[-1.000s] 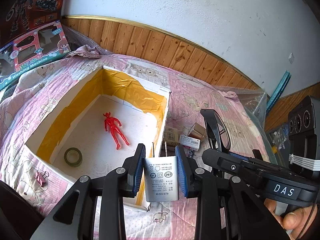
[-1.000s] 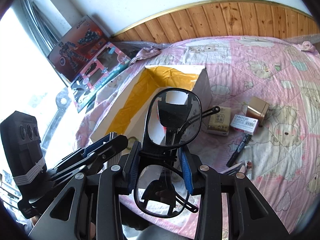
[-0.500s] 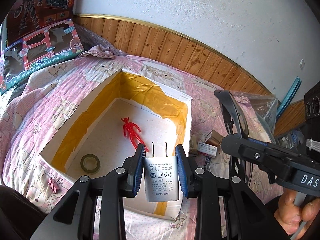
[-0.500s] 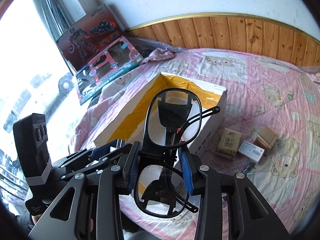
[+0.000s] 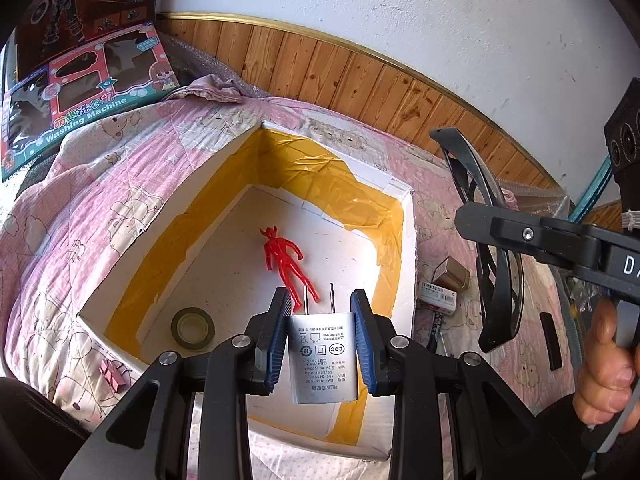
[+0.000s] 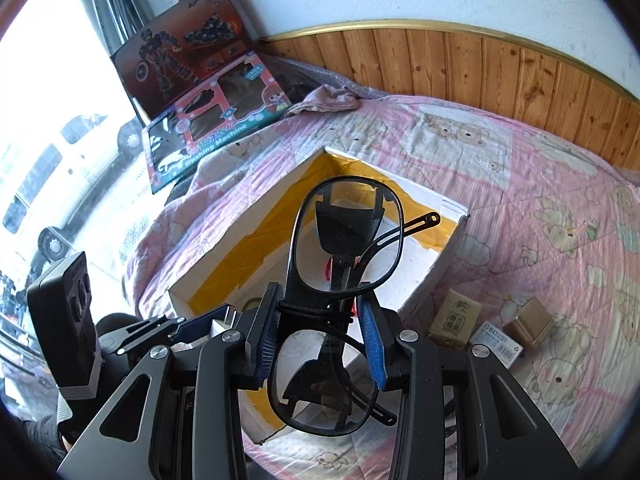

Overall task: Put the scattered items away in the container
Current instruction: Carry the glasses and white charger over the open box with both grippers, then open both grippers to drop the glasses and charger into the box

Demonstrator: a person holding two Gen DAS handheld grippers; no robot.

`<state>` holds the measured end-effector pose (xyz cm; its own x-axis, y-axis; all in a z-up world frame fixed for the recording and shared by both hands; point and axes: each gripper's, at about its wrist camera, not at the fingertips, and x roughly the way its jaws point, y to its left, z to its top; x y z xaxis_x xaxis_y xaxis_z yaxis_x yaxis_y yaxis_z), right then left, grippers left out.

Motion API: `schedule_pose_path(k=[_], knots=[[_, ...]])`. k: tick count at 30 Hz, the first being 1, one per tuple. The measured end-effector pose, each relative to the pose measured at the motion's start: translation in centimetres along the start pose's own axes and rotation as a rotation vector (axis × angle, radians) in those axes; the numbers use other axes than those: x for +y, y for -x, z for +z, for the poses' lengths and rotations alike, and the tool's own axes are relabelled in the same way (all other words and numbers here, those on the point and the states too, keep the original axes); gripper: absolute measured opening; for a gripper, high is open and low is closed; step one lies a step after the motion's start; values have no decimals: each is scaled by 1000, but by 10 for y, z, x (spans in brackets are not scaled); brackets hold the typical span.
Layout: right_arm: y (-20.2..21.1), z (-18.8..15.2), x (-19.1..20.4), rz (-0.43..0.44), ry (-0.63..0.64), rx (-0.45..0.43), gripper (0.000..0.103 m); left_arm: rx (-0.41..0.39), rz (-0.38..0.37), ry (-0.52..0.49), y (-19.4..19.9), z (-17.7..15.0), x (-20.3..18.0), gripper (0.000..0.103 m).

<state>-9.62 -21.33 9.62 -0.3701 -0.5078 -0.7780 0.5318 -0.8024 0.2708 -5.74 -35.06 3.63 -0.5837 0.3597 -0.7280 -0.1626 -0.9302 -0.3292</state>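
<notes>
One charger point(image 5: 323, 358), one glasses point(image 6: 346, 240), one red figure point(image 5: 286, 262), one tape roll point(image 5: 192, 326), three small boxes point(image 6: 454, 318)

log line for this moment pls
left claw: shut on charger over box | right claw: shut on glasses | in box: red figure, tape roll

we see a box point(image 5: 406, 240) on the quilt point(image 5: 100, 208); inside lie a figure point(image 5: 286, 262) and tape roll point(image 5: 192, 326); small boxes point(image 5: 450, 274) sit to its right.

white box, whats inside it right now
Inside the white box, a red toy figure and a roll of tape lie on the floor. The left gripper and its charger cover the near floor, so anything there is hidden.
</notes>
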Motion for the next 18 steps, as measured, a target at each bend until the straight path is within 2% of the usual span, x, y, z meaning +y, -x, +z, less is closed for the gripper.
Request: schedule_pose_path(k=[18], knots=[[-75, 39, 0, -39, 109, 106, 39, 77, -38, 26, -30, -2, 2, 32]])
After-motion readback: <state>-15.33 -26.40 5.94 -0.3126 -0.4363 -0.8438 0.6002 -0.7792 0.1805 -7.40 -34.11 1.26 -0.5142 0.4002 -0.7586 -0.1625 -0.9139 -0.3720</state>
